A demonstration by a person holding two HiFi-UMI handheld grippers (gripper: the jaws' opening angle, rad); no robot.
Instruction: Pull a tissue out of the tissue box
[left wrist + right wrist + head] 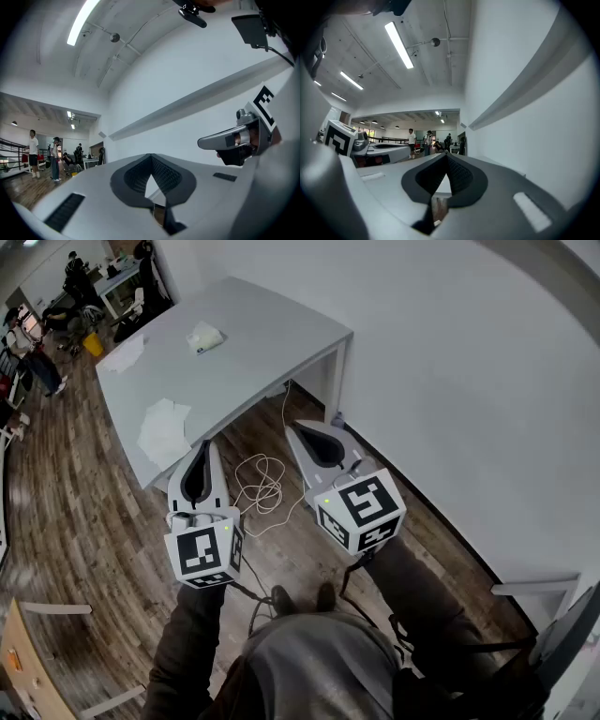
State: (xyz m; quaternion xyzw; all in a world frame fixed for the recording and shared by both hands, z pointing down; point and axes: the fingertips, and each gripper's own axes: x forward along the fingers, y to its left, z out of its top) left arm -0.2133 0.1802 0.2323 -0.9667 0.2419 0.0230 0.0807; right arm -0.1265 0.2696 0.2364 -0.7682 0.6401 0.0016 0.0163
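Two claws, both shut and empty: left claw [203, 446] with its tips pressed together and nothing between them, right claw [296, 429] likewise closed on nothing. Both held level and side by side, short of the near edge of the bench [267, 343], over the wooden floor [84, 512], well apart from the task's thing. Forearms in dark sleeves [187, 643] stretched forward from the body, pointing toward the bench.

Tissue box [204, 337] most likely the small pale thing on the bench top, toward the bench's far side from the claws; too small to make out the slot or any tissue standing up from it. Some flat white sheets [164, 430] also on the bench, closer to its near edge; perhaps loose tissues, cannot tell.

Judged by its kind: a tissue very light, soft, limp, easily torn. Best taken by the free tuft above the slot, pinched between the pads close to its top fold, then drawn straight up and slowly. Box also light, apt to lift or slide across the bench along with the tissue; probably worth pinning at a side wall with the other claw. Opening of one claw needed before any reach across the bench.
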